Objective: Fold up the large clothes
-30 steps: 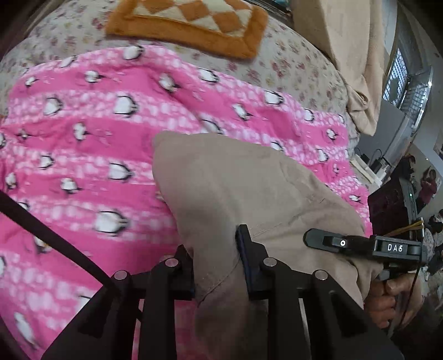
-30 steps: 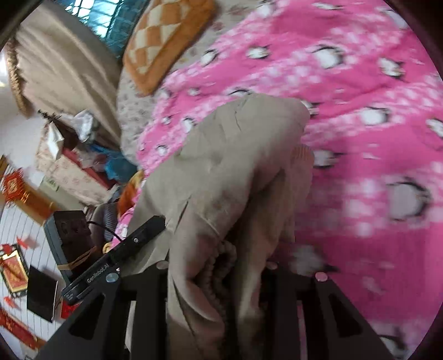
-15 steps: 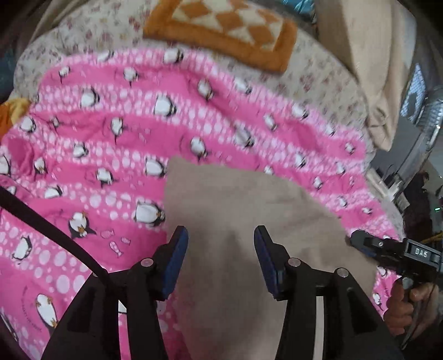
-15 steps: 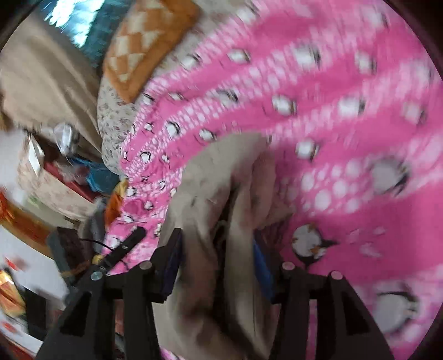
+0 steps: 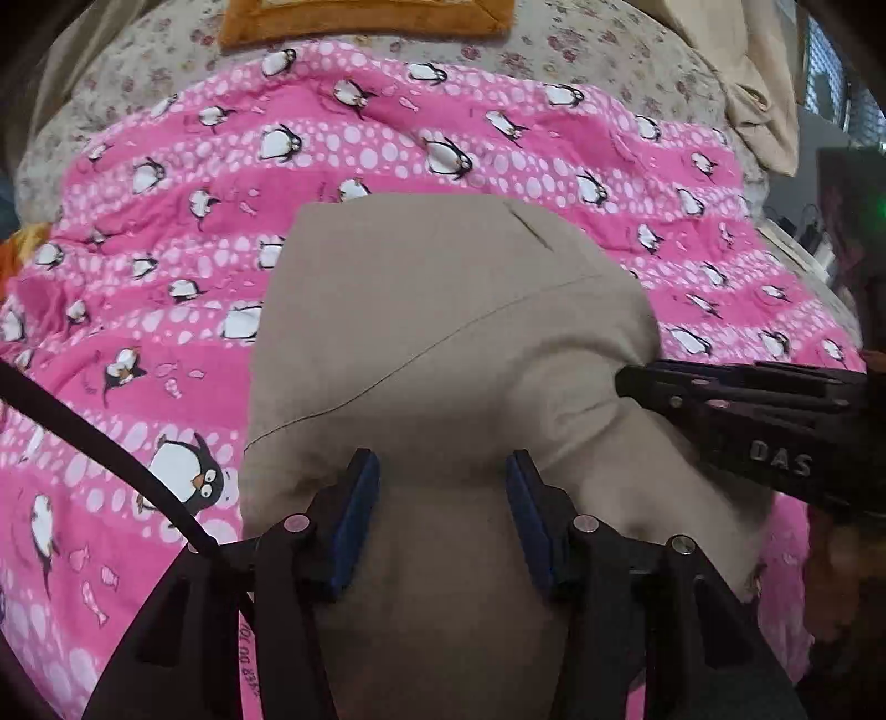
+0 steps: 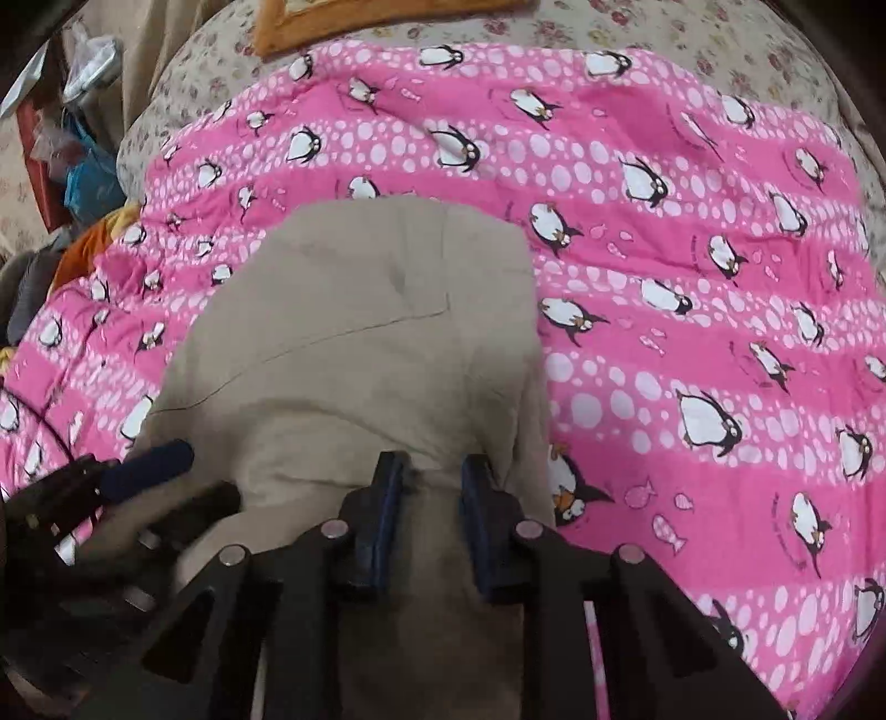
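A beige garment (image 5: 443, 310) lies folded in a thick bundle on the pink penguin blanket (image 5: 166, 354). My left gripper (image 5: 443, 476) is low over its near edge. Its jaws stand apart and are closing, with cloth filling the gap, and the pads do not visibly squeeze it. My right gripper (image 6: 432, 476) sits at the garment's (image 6: 360, 310) near right side, its jaws closing on a raised fold that the blue pads pinch. The left wrist view shows the right gripper (image 5: 631, 385) against the bundle's right flank. The left gripper (image 6: 194, 476) appears blurred at the lower left of the right wrist view.
An orange checkered cushion (image 5: 365, 22) rests on the floral sheet (image 5: 581, 55) beyond the blanket. Beige drapery (image 5: 747, 83) hangs at the far right. Clutter and bags (image 6: 83, 155) stand beside the bed on the left. A black strap (image 5: 83, 426) crosses the lower left.
Both grippers opened off the garment, which dropped flat onto the blanket. The left then sank onto its near edge. The right swung round and narrowed on a fold.
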`<state>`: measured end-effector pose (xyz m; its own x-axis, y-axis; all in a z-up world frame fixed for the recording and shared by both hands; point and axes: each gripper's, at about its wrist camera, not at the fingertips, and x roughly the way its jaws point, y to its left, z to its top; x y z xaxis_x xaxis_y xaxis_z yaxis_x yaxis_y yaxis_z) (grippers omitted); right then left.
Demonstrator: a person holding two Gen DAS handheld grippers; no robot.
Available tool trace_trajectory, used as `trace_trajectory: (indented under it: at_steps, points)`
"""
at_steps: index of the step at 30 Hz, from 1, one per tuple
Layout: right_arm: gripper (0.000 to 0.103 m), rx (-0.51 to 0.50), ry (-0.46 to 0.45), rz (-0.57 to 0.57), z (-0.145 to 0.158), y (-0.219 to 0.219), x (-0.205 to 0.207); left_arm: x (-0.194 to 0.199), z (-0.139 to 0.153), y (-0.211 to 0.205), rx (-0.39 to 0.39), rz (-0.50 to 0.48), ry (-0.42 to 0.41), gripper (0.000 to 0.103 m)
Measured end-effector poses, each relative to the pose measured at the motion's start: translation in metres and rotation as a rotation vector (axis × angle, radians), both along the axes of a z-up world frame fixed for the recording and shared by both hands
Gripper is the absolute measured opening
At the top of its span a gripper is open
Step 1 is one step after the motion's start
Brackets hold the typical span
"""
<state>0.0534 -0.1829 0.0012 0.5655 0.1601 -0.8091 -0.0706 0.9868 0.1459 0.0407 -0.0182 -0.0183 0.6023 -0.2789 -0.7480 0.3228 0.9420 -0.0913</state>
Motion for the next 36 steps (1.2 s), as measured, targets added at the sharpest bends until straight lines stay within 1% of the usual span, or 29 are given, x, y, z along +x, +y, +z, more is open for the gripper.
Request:
trace_trajectory:
  at_steps: [2,5,8,9,10,11,13,14,16,17,25,27,30,34,36]
  points:
    - [0.024,-0.008,-0.012,0.023,0.004,-0.001,-0.006,0.003,0.002,0.004,-0.038,0.022,0.025,0.029]
    - [0.024,0.004,-0.031,0.012,0.019,-0.001,-0.017,0.008,0.004,0.009,-0.065,0.03,0.046,0.03]
    - [0.024,-0.023,-0.111,0.029,0.041,0.008,-0.043,0.003,0.005,0.01,-0.07,0.035,0.034,0.031]
    - [0.024,-0.037,-0.121,0.038,0.044,0.01,-0.053,0.002,0.005,0.009,-0.066,0.038,0.031,0.031]
    - [0.024,-0.049,-0.108,0.043,0.041,0.013,-0.057,0.002,0.005,0.008,-0.062,0.042,0.028,0.031]
    - [0.024,-0.063,-0.071,0.048,0.031,0.016,-0.06,0.001,0.005,0.008,-0.06,0.045,0.026,0.032]
    - [0.024,-0.083,0.052,0.058,0.0,0.02,-0.057,0.001,0.005,0.007,-0.055,0.052,0.02,0.033]
    - [0.024,-0.108,0.09,0.073,-0.015,0.023,-0.055,0.0,0.004,0.007,-0.057,0.05,0.021,0.035]
    - [0.025,-0.153,0.049,0.086,-0.016,0.028,-0.055,-0.001,0.004,0.004,-0.045,0.062,0.011,0.035]
    - [0.026,-0.15,0.052,0.079,-0.016,0.027,-0.055,-0.001,0.004,0.004,-0.044,0.069,0.012,0.036]
    - [0.036,-0.094,0.076,0.05,-0.014,0.019,-0.055,0.0,0.004,0.005,-0.056,0.075,0.018,0.037]
    - [0.043,-0.077,0.082,0.045,-0.013,0.019,-0.056,0.001,0.004,0.006,-0.059,0.077,0.019,0.037]
    - [0.049,-0.043,0.074,0.042,-0.013,0.017,-0.057,0.001,0.004,0.005,-0.062,0.083,0.024,0.038]
    - [0.05,-0.016,0.08,0.033,-0.015,0.015,-0.056,0.002,0.004,0.004,-0.067,0.088,0.028,0.04]
    - [0.051,-0.012,0.082,0.037,-0.016,0.014,-0.056,0.003,0.004,0.005,-0.081,0.096,0.034,0.042]
